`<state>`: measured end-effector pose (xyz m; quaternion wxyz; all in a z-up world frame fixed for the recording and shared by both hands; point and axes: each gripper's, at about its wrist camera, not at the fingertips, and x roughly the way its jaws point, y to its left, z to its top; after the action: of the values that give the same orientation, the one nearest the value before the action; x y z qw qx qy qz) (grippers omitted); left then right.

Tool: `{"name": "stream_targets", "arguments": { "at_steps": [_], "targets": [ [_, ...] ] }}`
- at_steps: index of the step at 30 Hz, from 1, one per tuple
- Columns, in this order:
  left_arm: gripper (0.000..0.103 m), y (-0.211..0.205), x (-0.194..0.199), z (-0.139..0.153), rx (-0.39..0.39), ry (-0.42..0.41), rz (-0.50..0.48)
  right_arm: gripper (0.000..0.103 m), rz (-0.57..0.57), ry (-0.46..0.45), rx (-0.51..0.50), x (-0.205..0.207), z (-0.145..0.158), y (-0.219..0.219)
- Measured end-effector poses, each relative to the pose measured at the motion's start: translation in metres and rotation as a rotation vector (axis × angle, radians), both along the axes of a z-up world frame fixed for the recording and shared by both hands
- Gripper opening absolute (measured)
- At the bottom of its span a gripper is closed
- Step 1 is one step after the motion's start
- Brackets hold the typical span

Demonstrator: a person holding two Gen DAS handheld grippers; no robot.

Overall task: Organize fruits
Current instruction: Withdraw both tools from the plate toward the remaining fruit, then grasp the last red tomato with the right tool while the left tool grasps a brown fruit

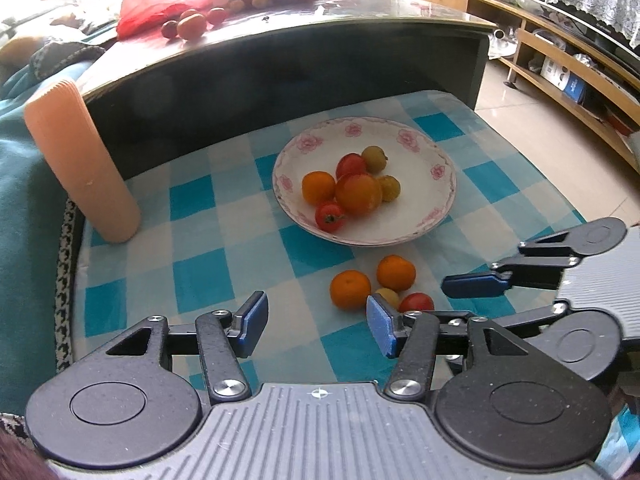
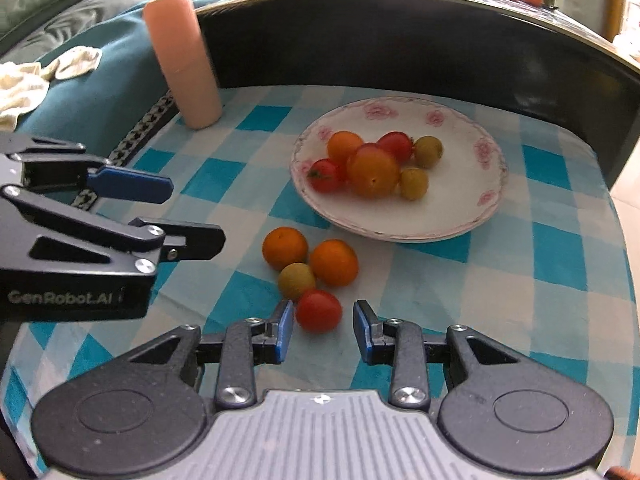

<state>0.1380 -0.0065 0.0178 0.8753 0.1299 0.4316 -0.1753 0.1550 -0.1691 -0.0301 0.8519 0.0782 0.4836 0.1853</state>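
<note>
A flowered white plate (image 1: 420, 200) (image 2: 460, 200) on the blue checked cloth holds several oranges, red tomatoes and yellow-green fruits. In front of it lie two loose oranges (image 2: 285, 248) (image 2: 334, 262), a yellow-green fruit (image 2: 296, 280) and a red tomato (image 2: 319, 311) (image 1: 416, 303). My right gripper (image 2: 324, 328) is open, and the tomato sits just ahead between its fingertips with a gap on the right side. My left gripper (image 1: 316, 320) (image 2: 180, 212) hangs open over bare cloth left of the loose fruit, holding nothing.
A peach cylinder (image 1: 80, 160) (image 2: 184, 60) stands at the cloth's back left. Behind the plate rises a dark table (image 1: 280, 60) bearing more small fruit and a red bag (image 1: 160, 4). Teal fabric (image 2: 100, 92) borders the left; a wooden shelf (image 1: 560, 60) stands far right.
</note>
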Motion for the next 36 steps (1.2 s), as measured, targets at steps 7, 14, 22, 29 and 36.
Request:
{"name": "stream_targets", "arguments": {
  "at_steps": [7, 14, 22, 29, 36],
  "targets": [
    [0.063, -0.001, 0.004, -0.012, 0.021, 0.034, -0.019, 0.046, 0.038, 0.012, -0.018, 0.006, -0.012, 0.009],
    [0.063, 0.0, 0.007, -0.02, 0.033, 0.054, -0.033, 0.044, 0.067, -0.001, -0.053, 0.009, -0.016, 0.016],
    [0.063, -0.012, 0.007, -0.026, 0.025, 0.079, -0.071, 0.042, 0.028, 0.043, -0.05, 0.004, -0.015, -0.005],
    [0.059, -0.035, 0.012, -0.042, 0.017, 0.112, -0.095, 0.042, -0.029, 0.076, -0.043, -0.004, -0.017, -0.034],
    [0.056, -0.047, 0.02, -0.058, 0.013, 0.144, -0.086, 0.042, -0.045, 0.084, -0.022, -0.008, -0.016, -0.047]
  ]
}}
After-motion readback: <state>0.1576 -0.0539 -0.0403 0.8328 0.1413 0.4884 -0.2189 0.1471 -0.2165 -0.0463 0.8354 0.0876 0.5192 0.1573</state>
